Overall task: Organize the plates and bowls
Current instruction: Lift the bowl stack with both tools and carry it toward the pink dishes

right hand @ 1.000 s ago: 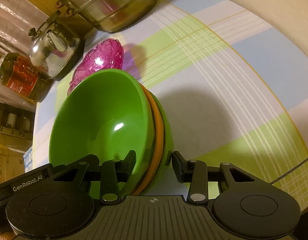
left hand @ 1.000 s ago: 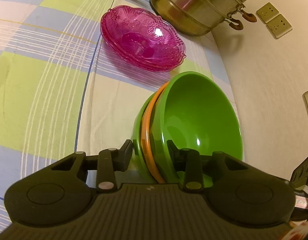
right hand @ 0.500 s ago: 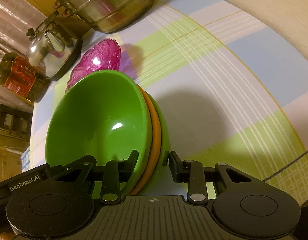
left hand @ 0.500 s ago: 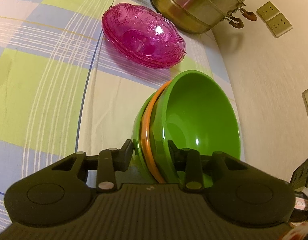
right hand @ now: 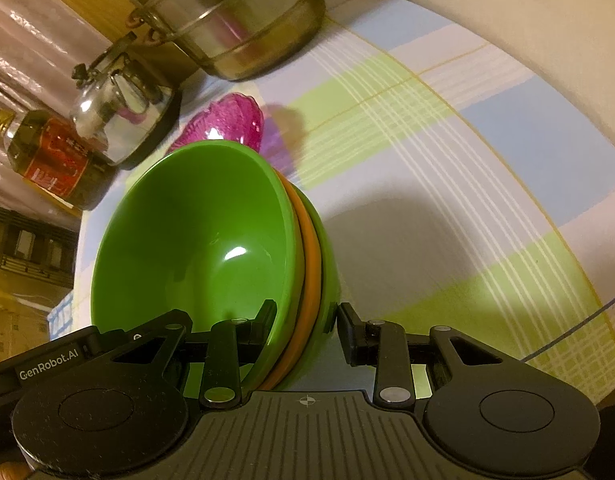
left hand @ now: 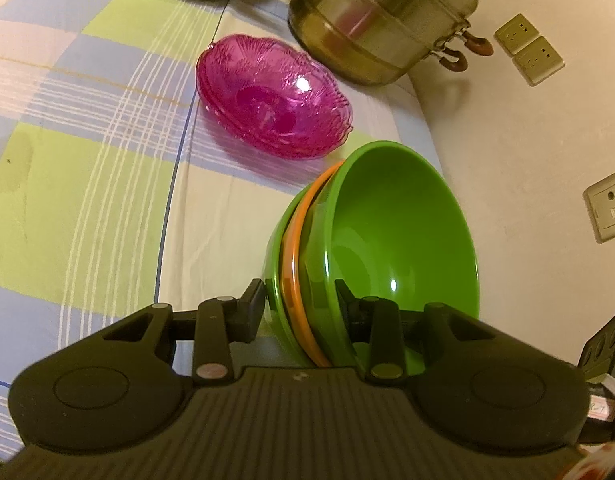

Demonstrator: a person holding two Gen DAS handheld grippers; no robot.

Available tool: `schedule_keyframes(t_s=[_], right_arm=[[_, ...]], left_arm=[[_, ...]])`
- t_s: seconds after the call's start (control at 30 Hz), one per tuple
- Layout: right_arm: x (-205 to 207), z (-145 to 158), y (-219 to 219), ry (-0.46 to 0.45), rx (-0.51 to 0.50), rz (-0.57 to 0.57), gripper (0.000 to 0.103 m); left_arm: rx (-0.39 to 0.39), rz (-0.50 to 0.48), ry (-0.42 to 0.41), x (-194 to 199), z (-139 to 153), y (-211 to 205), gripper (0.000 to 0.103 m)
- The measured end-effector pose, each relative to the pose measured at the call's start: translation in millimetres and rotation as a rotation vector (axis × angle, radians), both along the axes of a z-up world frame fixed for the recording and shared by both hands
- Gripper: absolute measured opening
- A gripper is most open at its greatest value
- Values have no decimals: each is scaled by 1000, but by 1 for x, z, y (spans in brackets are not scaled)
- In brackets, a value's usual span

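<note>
Green bowls nested three deep, with an orange one [left hand: 293,264] as the middle layer, make up the stack [left hand: 387,240] that both tongs hold by its rim. It hangs tilted on edge above the checked cloth [left hand: 87,200], near the wall [left hand: 527,180], with the pink glass bowls [left hand: 275,96] just beyond it and the steel pot [left hand: 379,20] behind those.

On the left, the left tongs [left hand: 299,304] are partly closed across all three rims, one finger outside the outer green bowl and the other inside the top one. Both pads look pressed home.

On the right, the right tongs [right hand: 303,320] straddle the opposite side of the rim at a similar narrow gap. The inner finger [right hand: 263,316] lies against the top bowl's wall; the outer finger [right hand: 349,328] seems to touch the bottom bowl, though the angle leaves that a little unsure.

To do this step well, I would keep both squeezes even so no bowl slips out of the nest, bring the stack level before lowering, and set its base flat on the cloth beside the pink bowls, clear of their rim. Only once the weight sits on the table should either side let go.
</note>
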State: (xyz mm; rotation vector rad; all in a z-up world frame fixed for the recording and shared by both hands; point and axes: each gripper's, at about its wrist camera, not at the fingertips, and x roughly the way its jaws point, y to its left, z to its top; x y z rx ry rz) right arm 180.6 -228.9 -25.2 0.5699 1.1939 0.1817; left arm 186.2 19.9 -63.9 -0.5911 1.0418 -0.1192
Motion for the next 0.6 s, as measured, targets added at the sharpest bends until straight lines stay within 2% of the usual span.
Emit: schedule_keyframes(t_s=[0.6], right_arm=[[14, 27, 21, -50, -9, 40, 33]], left_arm=[[9, 19, -37, 6, 26, 19, 32]])
